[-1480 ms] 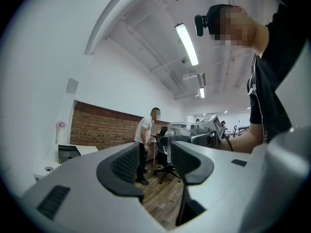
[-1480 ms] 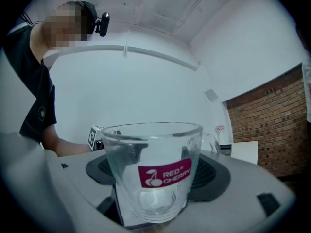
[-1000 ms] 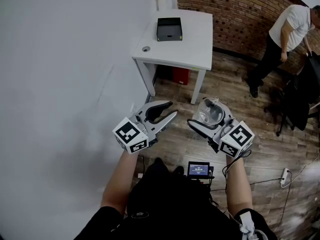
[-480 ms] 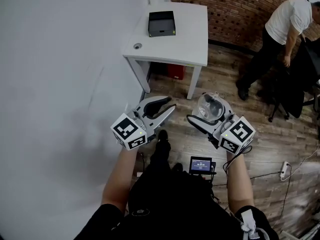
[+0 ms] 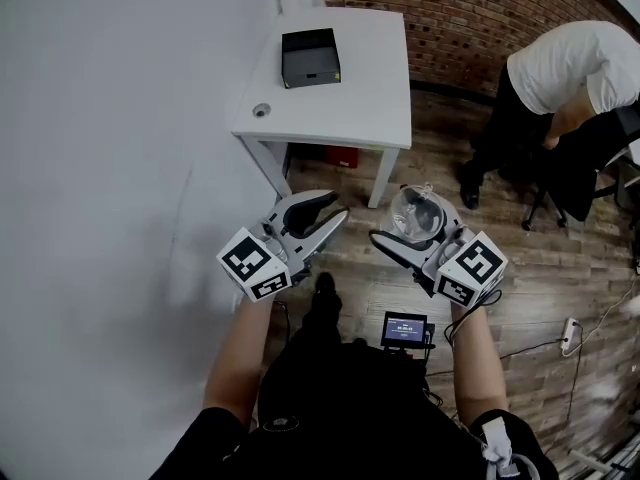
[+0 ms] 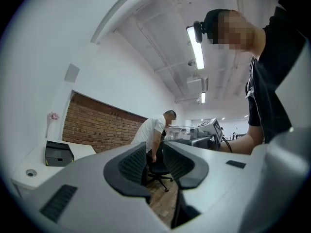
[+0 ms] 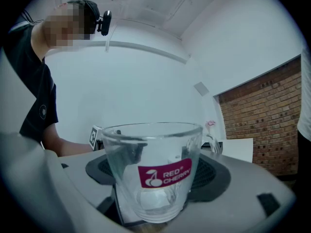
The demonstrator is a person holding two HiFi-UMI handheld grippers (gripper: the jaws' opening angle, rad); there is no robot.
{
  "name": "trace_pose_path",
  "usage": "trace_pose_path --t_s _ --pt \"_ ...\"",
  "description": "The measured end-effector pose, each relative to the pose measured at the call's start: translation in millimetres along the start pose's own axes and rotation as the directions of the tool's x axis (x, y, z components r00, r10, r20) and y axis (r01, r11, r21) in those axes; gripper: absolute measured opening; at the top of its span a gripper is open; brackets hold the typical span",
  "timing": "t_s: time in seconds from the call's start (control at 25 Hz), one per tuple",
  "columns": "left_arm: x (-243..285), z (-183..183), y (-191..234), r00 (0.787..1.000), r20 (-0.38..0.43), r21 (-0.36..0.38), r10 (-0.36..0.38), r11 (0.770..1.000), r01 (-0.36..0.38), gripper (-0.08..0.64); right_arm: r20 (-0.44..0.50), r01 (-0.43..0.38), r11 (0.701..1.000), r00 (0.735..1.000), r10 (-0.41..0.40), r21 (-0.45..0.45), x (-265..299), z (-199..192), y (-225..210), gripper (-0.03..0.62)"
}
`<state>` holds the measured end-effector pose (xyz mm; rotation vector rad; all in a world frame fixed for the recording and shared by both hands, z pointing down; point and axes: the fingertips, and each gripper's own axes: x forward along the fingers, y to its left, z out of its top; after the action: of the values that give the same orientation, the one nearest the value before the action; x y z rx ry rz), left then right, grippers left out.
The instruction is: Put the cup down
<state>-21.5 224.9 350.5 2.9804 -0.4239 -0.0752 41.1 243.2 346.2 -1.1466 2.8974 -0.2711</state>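
Observation:
A clear glass cup with a red cherry label sits upright between the jaws of my right gripper, which is shut on it. In the head view the cup and right gripper hang over the wooden floor, short of the white table. My left gripper is level beside them on the left. Its jaws have just been closing a little. The pads keep a narrow gap with nothing between them. From the left gripper view the cup shows at the right.
A black box and a small round object lie on the table, against the white wall. A red item stands under it. A person bends by an office chair at the right. Cables and a power strip lie on the floor.
Both grippers have moved forward toward the table, which now lies closer and lower in the view. The cup stays held. The person at the right has bent over further.

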Motion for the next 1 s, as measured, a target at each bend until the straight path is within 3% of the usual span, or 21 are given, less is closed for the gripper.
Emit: trace_pose_path --t_s 0.6,0.8,1.0 --pt "17.7 10.6 133.4 1.000 -0.001 -0.015 -0.027 1.000 0.027 0.109 0.008 0.052 0.998 0.999 -0.053 0.020 100.2 18.4 -82.5 0.405" --pt "19.4 8.1 198.7 1.000 -0.012 0.000 -0.005 1.000 0.005 0.109 -0.001 0.090 0.994 0.996 -0.090 0.055 145.7 16.9 -122.4 0.405" --pt "17.6 13.6 216.4 1.000 -0.009 -0.022 -0.010 1.000 0.009 0.109 -0.011 0.102 0.993 0.995 -0.101 0.062 161.0 23.8 -129.4 0.405"
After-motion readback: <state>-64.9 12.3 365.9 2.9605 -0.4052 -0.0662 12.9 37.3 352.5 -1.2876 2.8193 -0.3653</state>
